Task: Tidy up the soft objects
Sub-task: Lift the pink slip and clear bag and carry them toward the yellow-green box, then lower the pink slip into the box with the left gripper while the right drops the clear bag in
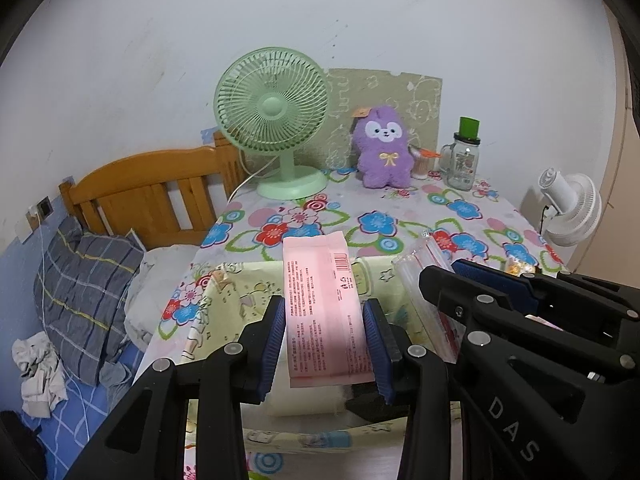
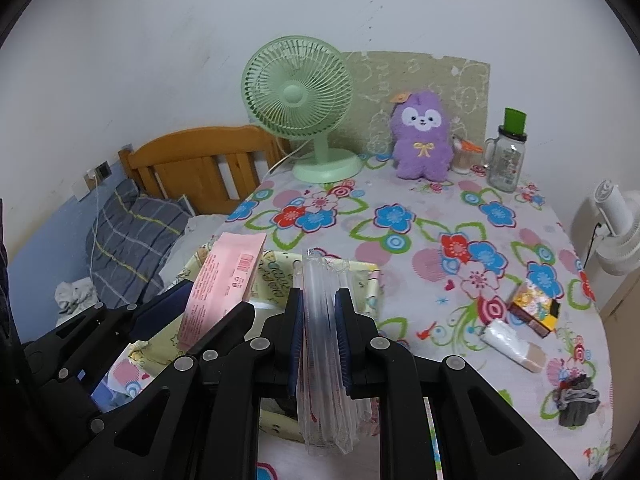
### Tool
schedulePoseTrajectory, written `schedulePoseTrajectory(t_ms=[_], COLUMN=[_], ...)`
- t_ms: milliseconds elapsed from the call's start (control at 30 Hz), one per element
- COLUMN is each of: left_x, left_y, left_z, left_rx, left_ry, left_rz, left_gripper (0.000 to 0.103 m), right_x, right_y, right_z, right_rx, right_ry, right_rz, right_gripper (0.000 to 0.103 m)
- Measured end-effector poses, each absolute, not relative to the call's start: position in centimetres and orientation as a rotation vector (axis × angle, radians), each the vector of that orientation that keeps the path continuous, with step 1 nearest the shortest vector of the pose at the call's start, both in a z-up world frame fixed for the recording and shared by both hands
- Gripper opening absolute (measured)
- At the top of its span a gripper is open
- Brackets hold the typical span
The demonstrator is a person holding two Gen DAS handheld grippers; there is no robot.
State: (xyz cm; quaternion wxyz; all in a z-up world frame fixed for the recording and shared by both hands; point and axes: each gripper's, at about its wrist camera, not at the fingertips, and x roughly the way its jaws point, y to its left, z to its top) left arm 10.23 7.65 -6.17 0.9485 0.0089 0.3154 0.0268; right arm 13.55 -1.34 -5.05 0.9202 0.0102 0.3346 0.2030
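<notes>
My left gripper [image 1: 325, 344] is shut on a pink soft packet [image 1: 324, 304] with a barcode, held above a pale yellow cartoon-print fabric box [image 1: 240, 292] at the table's near left edge. The same pink packet [image 2: 224, 280] shows at the left of the right wrist view. My right gripper [image 2: 320, 340] is shut on a clear plastic packet [image 2: 324, 360], also over the yellow box [image 2: 276, 276]. That clear packet [image 1: 420, 280] and the right gripper [image 1: 500, 292] appear at the right of the left wrist view. A purple plush toy [image 2: 422, 140] sits at the back of the table.
On the flowered tablecloth [image 2: 420, 216] stand a green fan [image 2: 300, 96] and a glass jar with a green lid [image 2: 506, 156]. A small colourful box [image 2: 536, 308], a white tube [image 2: 512, 344] and a grey bundle [image 2: 576, 400] lie at right. A bed with a checked pillow [image 1: 84, 292] is left.
</notes>
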Motion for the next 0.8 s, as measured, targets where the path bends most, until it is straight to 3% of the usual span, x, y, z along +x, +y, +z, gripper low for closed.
schedulePoseTrajectory(t_ms=[800], left_x=[12.0], left_y=[12.1], left_z=[-9.4], left_rx=[0.011], left_ry=[0.725], left_rz=[0.101], left_gripper=[0.041], right_x=[16.0], right_y=[3.4], right_z=[-7.7], right_rx=[0.044], right_ry=[0.746], right_rz=[0.484], right_gripper=[0.019])
